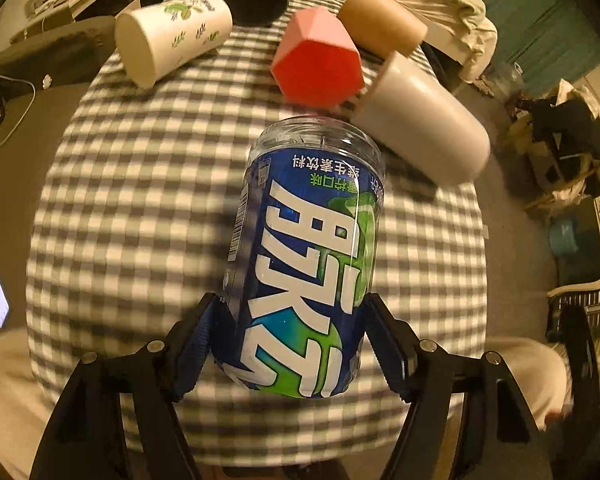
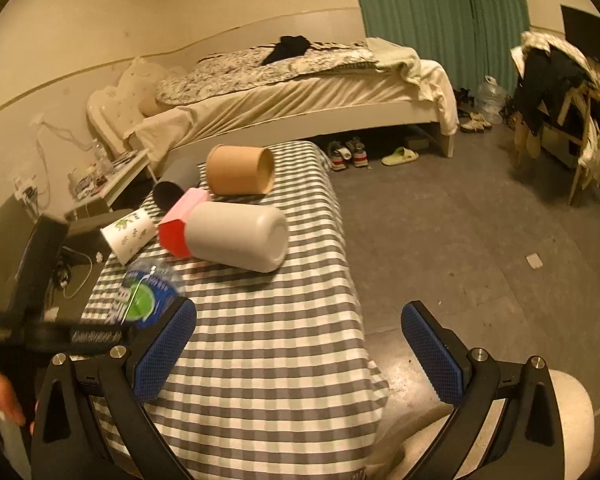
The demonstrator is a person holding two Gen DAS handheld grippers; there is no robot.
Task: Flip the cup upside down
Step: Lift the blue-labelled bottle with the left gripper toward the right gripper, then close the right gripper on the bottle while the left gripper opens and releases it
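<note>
Room: beige wall with a thin horizontal trim line; grey floor, scuffed, under warm yellowish light. Furniture: low bed with patterned quilt and cream sheets along the wall, green curtain beyond its foot, white bedside table cluttered at its head, chair heaped with clothes at right. Bench draped in grey-and-white checked cloth; sneakers and a green slipper beside the bed.

Dim, warm yellow indoor light; strong fisheye bending with dark vignetted corners; checked tablecloth motion-blurred in left view, left edge smeared in right view.
</note>
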